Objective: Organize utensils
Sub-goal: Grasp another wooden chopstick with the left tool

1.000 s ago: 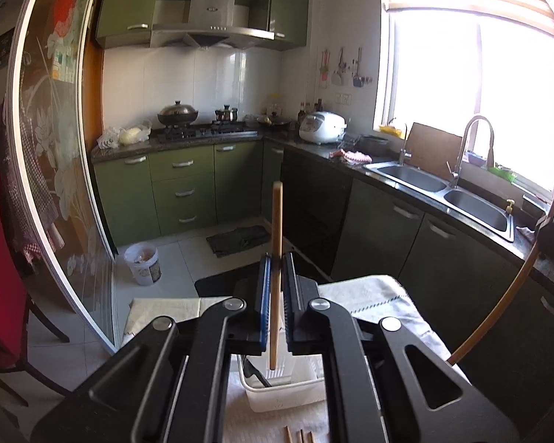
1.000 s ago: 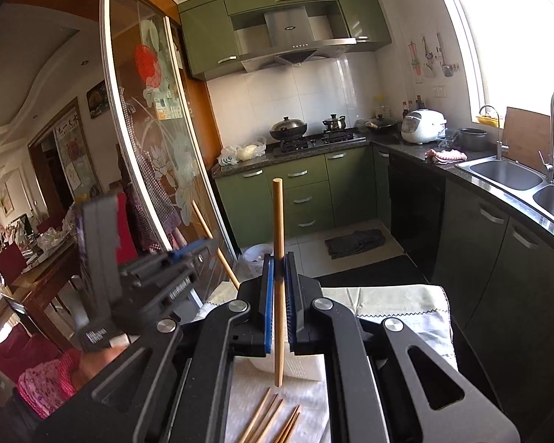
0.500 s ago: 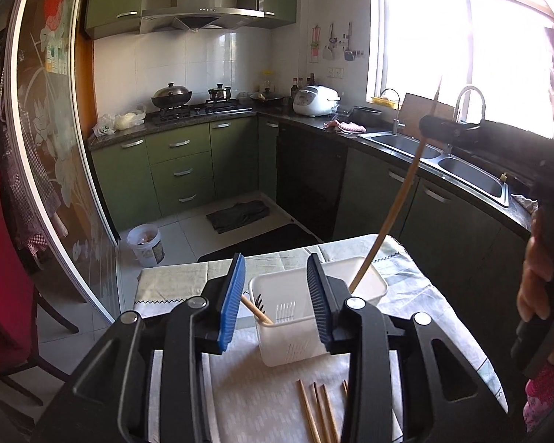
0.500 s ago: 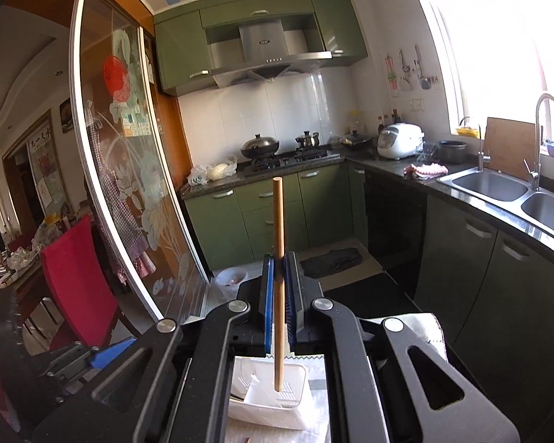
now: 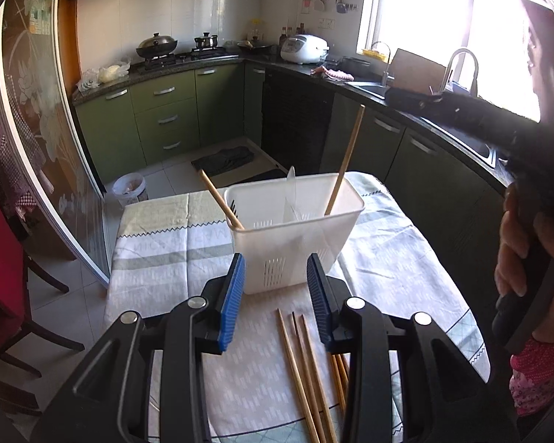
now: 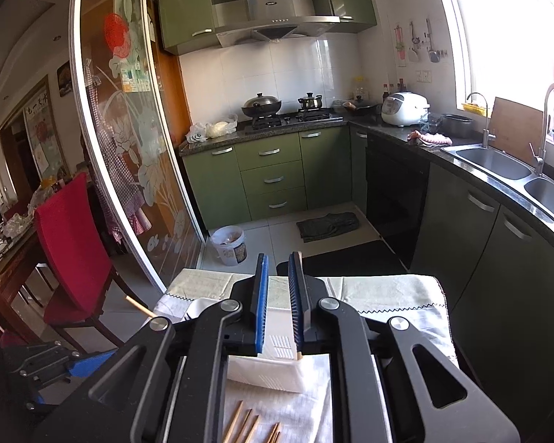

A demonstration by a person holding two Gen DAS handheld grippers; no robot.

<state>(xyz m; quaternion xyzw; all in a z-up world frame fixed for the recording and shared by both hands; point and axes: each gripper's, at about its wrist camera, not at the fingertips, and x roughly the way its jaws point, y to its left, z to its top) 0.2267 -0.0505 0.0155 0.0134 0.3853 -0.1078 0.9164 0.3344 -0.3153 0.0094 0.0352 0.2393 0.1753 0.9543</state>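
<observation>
A white plastic utensil basket (image 5: 295, 236) stands on the cloth-covered table (image 5: 166, 243). One wooden chopstick (image 5: 345, 162) leans in its right compartment and another (image 5: 219, 199) in its left. Several loose chopsticks (image 5: 306, 365) lie on the cloth in front of it. My left gripper (image 5: 276, 295) is open and empty, just before the basket and above the loose chopsticks. My right gripper (image 6: 277, 302) is open and empty above the basket (image 6: 273, 369). Loose chopsticks (image 6: 247, 424) show at the bottom of the right wrist view.
The right hand and its gripper body (image 5: 520, 251) fill the right side of the left wrist view. A red chair (image 6: 74, 243) stands left of the table. Green kitchen cabinets (image 6: 269, 173), a bucket (image 6: 231, 245) and a sink counter (image 6: 498, 170) lie beyond.
Both grippers let go of their chopsticks, which now lean in the basket. The left opened first and drew back; the right opened in the last half second.
</observation>
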